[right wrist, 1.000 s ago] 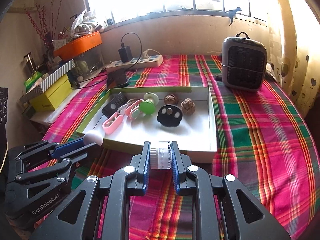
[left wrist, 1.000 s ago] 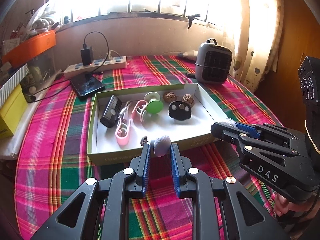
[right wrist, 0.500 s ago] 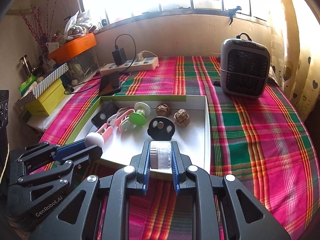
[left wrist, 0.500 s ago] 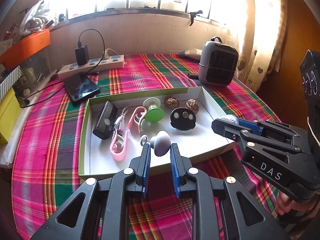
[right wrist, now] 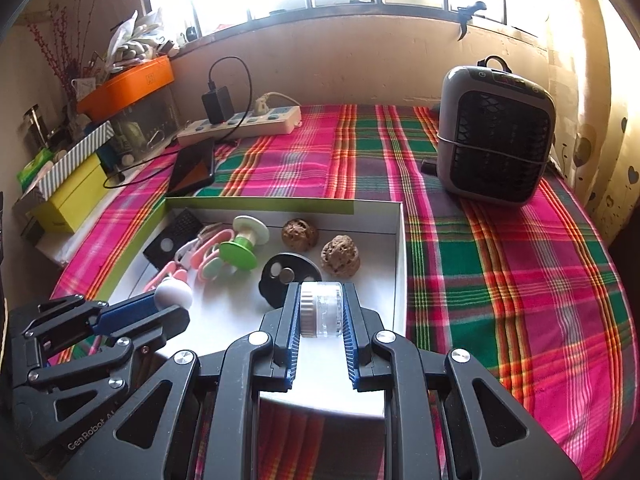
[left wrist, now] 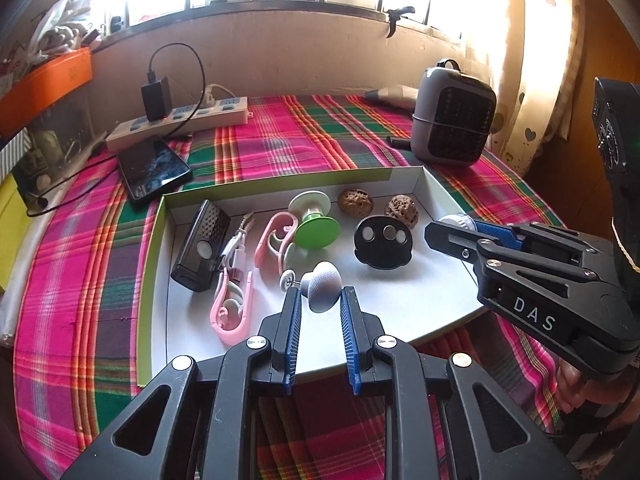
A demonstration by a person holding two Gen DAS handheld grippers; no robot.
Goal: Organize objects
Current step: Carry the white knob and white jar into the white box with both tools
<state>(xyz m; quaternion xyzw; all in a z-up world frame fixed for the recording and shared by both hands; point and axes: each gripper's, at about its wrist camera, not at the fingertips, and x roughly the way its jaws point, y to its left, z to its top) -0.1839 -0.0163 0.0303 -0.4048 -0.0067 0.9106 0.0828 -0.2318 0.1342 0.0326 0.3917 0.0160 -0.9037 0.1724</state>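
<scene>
1. Plaid tablecloth point(right wrist: 500, 264): bare to the right of the tray, as far as the fan heater point(right wrist: 494, 136).
2. Tray point(left wrist: 154, 256): shallow, white inside, long axis left to right; open floor at its front right.
3. Right gripper point(right wrist: 320, 316): over the tray's near right corner, jaws clamped on a clear ribbed jar point(right wrist: 322, 308), jar axis crosswise.
4. Left gripper point(left wrist: 318, 304): above the tray's front middle, jaws parted narrowly around a grey mushroom knob point(left wrist: 322, 286); contact unclear, stem pointing left.
</scene>
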